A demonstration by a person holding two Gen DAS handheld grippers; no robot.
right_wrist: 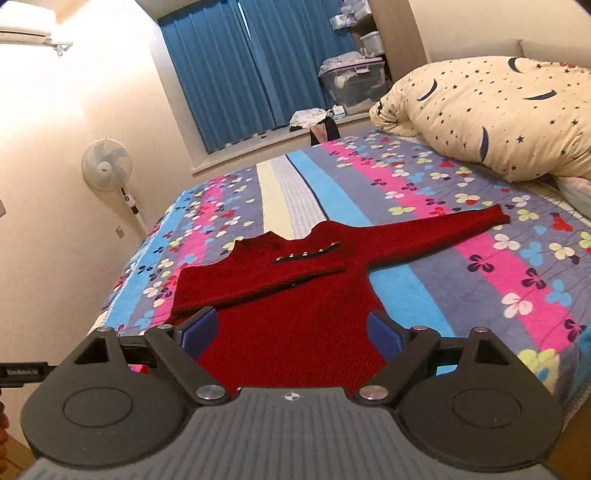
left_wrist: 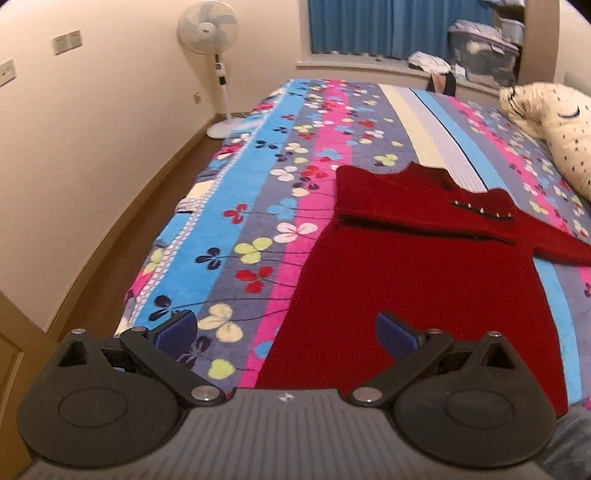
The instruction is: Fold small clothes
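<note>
In the left wrist view, the left hand-held gripper [left_wrist: 286, 328] fills the bottom edge, its blue pads [left_wrist: 177, 326] spread wide with nothing between them. One pad hangs over the flowered bedspread [left_wrist: 236, 206], the other over the hem of a red sweater [left_wrist: 417, 266]. The sweater lies flat on the bed from 6 o'clock up toward 2 o'clock, one sleeve folded across the chest just below a short row of metal studs [left_wrist: 484, 209]. A standing fan [left_wrist: 207, 27] is at 11 o'clock by the wall, blue curtains [left_wrist: 373, 26] at 12 o'clock, and a star-print pillow [left_wrist: 554, 125] at 2 o'clock.

In the right wrist view, the right hand-held gripper [right_wrist: 291, 334] is also wide open and holds nothing — its pads [right_wrist: 384, 334] frame the sweater's [right_wrist: 295, 332] lower body. One sleeve is folded across the chest; the other stretches flat toward 2 o'clock, its cuff on the bedspread [right_wrist: 461, 266]. The pillow [right_wrist: 491, 114] sits at 1 o'clock, the fan [right_wrist: 107, 166] at 10 o'clock, the curtains [right_wrist: 236, 70] at 12 o'clock.
</note>
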